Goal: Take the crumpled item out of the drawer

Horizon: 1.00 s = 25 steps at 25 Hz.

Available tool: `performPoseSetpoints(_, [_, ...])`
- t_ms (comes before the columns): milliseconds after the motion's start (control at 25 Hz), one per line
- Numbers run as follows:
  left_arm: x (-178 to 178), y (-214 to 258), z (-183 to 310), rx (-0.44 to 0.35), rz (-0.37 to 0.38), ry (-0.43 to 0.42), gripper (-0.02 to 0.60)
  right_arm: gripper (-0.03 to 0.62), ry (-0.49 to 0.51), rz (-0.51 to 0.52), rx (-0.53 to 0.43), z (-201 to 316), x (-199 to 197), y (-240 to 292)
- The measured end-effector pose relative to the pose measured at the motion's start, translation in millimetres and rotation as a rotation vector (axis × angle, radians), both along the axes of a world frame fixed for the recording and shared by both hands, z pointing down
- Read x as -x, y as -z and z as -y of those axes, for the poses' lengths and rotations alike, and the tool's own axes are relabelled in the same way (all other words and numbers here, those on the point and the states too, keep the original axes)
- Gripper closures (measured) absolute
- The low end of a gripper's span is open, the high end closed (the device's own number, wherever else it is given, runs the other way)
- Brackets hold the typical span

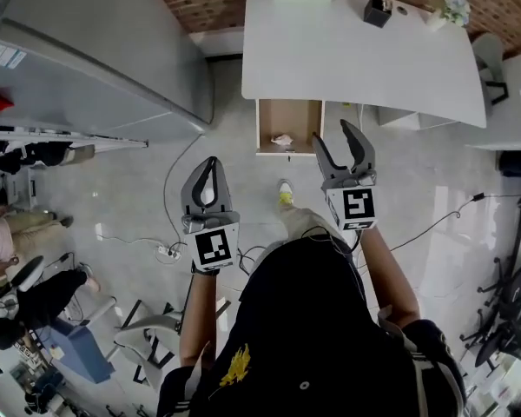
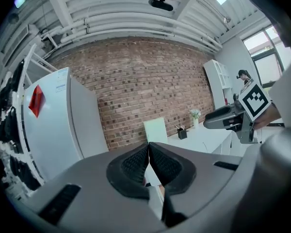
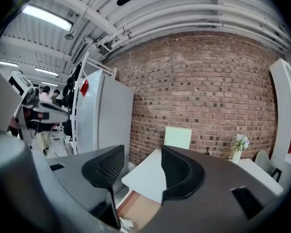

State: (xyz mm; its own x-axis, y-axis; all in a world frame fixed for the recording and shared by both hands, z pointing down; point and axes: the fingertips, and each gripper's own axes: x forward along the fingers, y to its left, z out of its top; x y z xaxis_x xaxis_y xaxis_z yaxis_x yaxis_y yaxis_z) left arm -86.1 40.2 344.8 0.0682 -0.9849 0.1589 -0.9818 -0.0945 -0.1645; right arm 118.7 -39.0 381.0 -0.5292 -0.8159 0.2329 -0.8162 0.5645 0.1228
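Red brick wall (image 3: 208, 81) is backing a white rectangular desk (image 1: 356, 50), whose brown wooden drawer (image 1: 306, 115) is standing open. Crumpled white item (image 1: 282, 140) is lying near the drawer's front, ahead of and below the right gripper (image 1: 333, 134), not touching it. Right jaws are standing well apart, holding nothing. Left gripper (image 1: 210, 163) is hanging further left, its jaws pressed together, empty.

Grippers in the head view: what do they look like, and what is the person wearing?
The left gripper and right gripper are both grey. Each has a curved two-finger claw lined with black ribbed pads. Each carries a white cube printed with a black square marker. The person wears a dark top with a yellow emblem.
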Motion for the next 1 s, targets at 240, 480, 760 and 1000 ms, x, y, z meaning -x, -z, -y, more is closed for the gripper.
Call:
performPoseSetpoints(240, [8.7, -24.2, 43.9, 0.047, 0.008, -0.002, 0.563, 0.335, 0.049, -0.077, 0.12, 36.4, 10.1, -56.2])
performPoseSetpoints(480, [20.9, -60.4, 63.6, 0.098, -0.026, 0.005, 0.563, 0.335, 0.119, -0.147, 0.225, 46.4, 36.9, -121.1])
performPoseSetpoints(760, [24.8, -108.2, 97.2, 0.129, -0.018, -0.067, 0.563, 0.335, 0.17, -0.292, 0.386, 56.0, 67.0, -246.8])
performPoseSetpoints(1000, [20.6, -150.6, 129.9, 0.155, -0.027, -0.123, 0.563, 0.335, 0.196, -0.409, 0.553, 69.1, 80.0, -368.4])
